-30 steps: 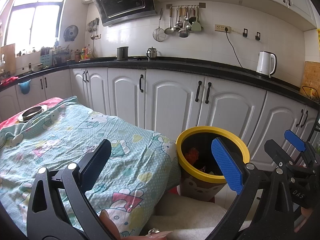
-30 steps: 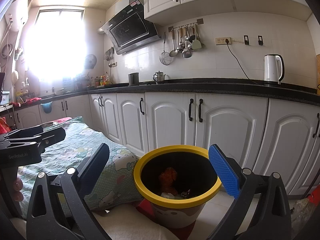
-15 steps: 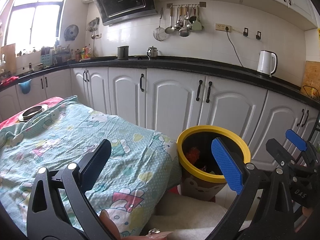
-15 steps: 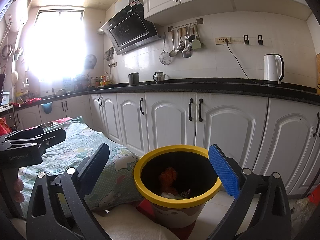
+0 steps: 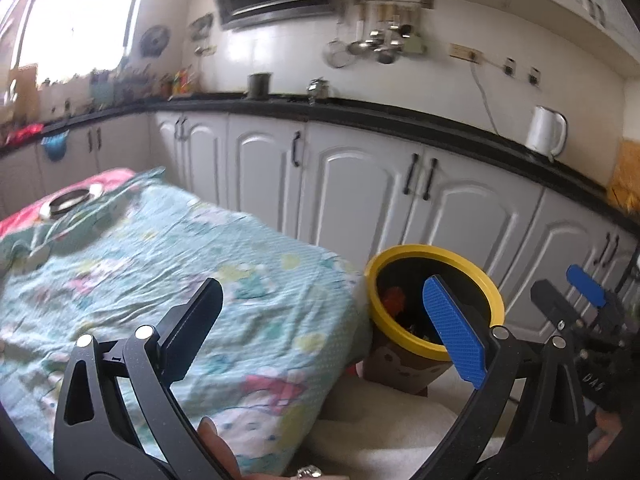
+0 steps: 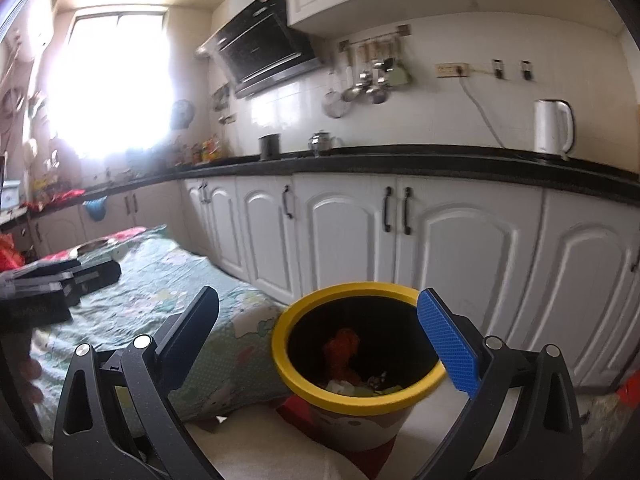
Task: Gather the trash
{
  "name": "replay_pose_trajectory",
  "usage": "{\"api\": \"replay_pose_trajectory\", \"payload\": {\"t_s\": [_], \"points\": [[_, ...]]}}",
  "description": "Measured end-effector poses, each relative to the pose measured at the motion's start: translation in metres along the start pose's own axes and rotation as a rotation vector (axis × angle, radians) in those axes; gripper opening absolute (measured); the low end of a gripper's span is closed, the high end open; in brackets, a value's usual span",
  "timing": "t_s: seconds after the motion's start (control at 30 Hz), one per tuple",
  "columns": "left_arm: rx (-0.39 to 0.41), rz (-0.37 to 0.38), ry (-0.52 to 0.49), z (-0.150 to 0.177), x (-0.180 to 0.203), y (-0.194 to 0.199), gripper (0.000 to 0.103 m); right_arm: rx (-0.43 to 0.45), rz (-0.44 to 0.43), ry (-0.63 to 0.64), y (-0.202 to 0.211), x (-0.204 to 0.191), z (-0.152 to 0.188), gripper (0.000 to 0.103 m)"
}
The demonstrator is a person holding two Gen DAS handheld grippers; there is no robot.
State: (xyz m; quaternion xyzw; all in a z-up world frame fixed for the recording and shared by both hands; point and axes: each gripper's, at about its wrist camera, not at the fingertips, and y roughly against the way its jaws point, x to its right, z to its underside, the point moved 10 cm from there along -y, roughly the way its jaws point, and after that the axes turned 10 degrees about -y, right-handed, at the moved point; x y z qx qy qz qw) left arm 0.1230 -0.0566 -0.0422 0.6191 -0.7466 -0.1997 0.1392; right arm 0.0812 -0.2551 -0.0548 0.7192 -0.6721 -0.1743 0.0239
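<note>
Left gripper [image 5: 320,320] shifted, bin [image 5: 436,300] ahead-right

Both hand-held tools look alike. The left gripper [image 5: 324,320] has a matte black triangular frame with cut-out windows and silver round-headed screws at the joints; one finger is plain black, the other carries a ribbed blue pad [image 5: 454,330]. The right gripper [image 6: 320,326] matches, with the same blue pad [image 6: 448,340].
</note>
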Motion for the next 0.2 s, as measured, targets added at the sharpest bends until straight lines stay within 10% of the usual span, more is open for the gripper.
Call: {"api": "replay_pose_trajectory", "payload": {"t_s": [0.2], "points": [[-0.129,-0.332,0.133,0.032,-0.180,0.048,0.092,-0.133,-0.265,0.138,-0.038,-0.146,0.008,0.097]]}}
